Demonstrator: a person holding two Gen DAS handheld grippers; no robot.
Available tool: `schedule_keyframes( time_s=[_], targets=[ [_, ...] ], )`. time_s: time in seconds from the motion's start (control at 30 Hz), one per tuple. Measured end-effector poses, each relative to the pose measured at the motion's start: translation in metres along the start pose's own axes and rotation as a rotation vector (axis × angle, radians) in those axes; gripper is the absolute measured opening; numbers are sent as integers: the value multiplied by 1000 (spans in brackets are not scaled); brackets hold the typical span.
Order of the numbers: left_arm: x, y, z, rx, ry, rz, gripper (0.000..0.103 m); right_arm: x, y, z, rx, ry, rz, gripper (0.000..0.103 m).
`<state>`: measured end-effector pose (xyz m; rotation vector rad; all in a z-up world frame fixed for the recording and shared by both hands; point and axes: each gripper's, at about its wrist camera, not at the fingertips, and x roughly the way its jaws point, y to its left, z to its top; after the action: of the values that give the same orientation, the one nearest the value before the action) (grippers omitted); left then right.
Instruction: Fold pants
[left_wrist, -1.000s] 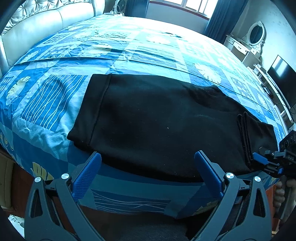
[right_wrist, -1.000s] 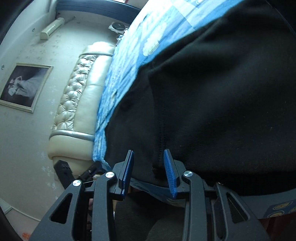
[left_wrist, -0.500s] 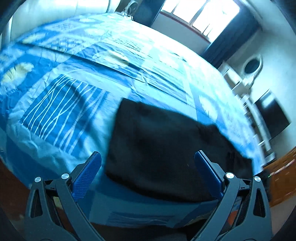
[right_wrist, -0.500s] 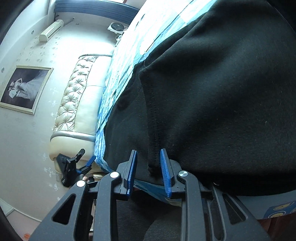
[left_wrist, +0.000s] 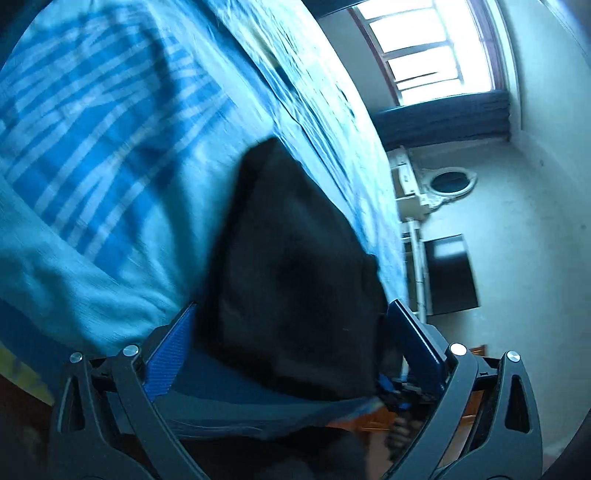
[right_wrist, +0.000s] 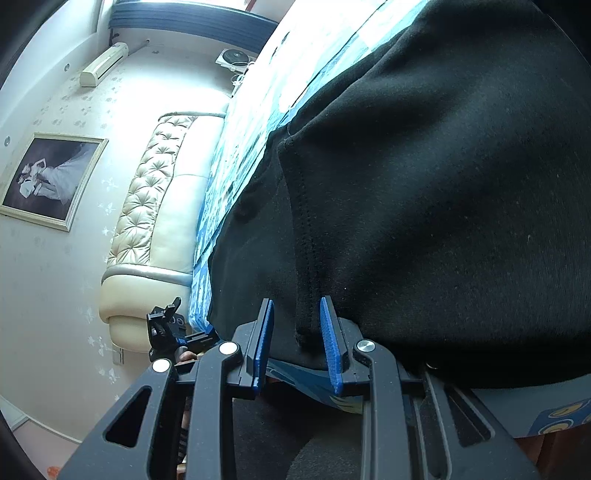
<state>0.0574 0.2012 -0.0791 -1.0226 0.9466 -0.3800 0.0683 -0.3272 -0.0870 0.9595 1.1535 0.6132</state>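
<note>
Black pants lie folded on the blue patterned bedspread. My left gripper is open wide, rolled on its side, its blue pads on either side of the pants' near edge. My right gripper is partly closed around a stitched hem edge of the pants, with a gap still showing between pads and cloth. The left gripper also shows in the right wrist view, at the bed's edge by the far end of the pants.
A cream tufted headboard stands at the bed's end under a framed picture. A window, dark curtain, white dresser with oval mirror and a wall television lie beyond the bed.
The left gripper has rolled sideways and moved in close to the pants' end, staying open. The right gripper's jaws have narrowed around the hem and barely moved otherwise.
</note>
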Motion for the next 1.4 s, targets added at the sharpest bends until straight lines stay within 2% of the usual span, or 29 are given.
schedule_keyframes(
  time_s=[0.07,0.13,0.2,0.23,0.3,0.33,0.37,0.4,0.47,0.5,0.67,0.83,0.97,1.07,1.23,1.33,1.4],
  targets=[
    [9,-1,-4,-24,15,-37,97,-1,0,-1,6,-6,3,27],
    [16,0,-7,-63,22,-62,83,-1,0,-2,8,-13,6,28],
    [23,4,-7,-94,31,-46,60,-2,1,-2,5,-18,7,31],
    [25,4,-8,-98,31,-25,54,-2,1,-2,2,-19,10,33],
    [28,4,-9,-85,36,26,31,-2,4,-2,-5,-19,24,43],
    [29,4,-9,-81,39,56,24,-2,6,-2,-10,-20,34,47],
    [29,6,-8,-82,40,68,17,-2,9,-2,-18,-24,49,56],
    [29,6,-8,-86,38,64,15,-2,12,-3,-30,-26,58,66],
    [29,4,-8,-87,29,75,15,-1,23,-5,-71,-26,55,78],
    [29,-2,-8,-77,27,94,15,0,29,-6,-90,-26,36,81],
    [19,-28,-4,-11,3,149,15,-4,50,-7,-148,-45,-78,81],
    [18,-72,-4,136,-29,242,15,-21,63,-7,-253,-158,-295,82],
    [21,-107,-8,229,-56,274,14,-31,72,-7,-330,-228,-395,82],
    [24,-129,-10,293,-64,299,14,-31,75,-6,-363,-224,-406,82],
    [31,-146,-18,380,-66,359,14,-31,85,5,-387,-184,-321,82],
    [28,-133,-17,356,-67,367,14,-29,95,20,-446,-149,-272,82],
    [25,-120,-15,330,-63,370,14,-16,103,40,-476,-84,-232,82]
  ],
)
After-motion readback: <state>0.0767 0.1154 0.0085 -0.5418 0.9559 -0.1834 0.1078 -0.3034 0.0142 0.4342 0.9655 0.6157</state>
